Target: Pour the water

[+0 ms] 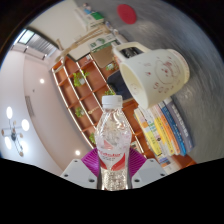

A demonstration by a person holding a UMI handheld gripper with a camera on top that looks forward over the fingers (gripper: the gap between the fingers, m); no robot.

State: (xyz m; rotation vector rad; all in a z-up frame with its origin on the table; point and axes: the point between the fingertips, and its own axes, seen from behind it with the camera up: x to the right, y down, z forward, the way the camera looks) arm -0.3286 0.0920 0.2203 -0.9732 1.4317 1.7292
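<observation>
The gripper point(113, 165) is clenched on a clear water bottle point(112, 140), white cap up; a cream mug point(152, 73) hangs tilted just beyond it. Wooden shelves point(82, 85) stand behind.

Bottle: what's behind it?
Behind the bottle, held between the jaws, a cream mug sits higher and farther off, with wooden shelves beyond. Whatever is directly behind the label is covered.

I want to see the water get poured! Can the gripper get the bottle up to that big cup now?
Probably yes. The gripper holds the water bottle between its fingers, and the pitcher hangs just beyond it with nothing between. But the bottle's white cap looks still on.
</observation>
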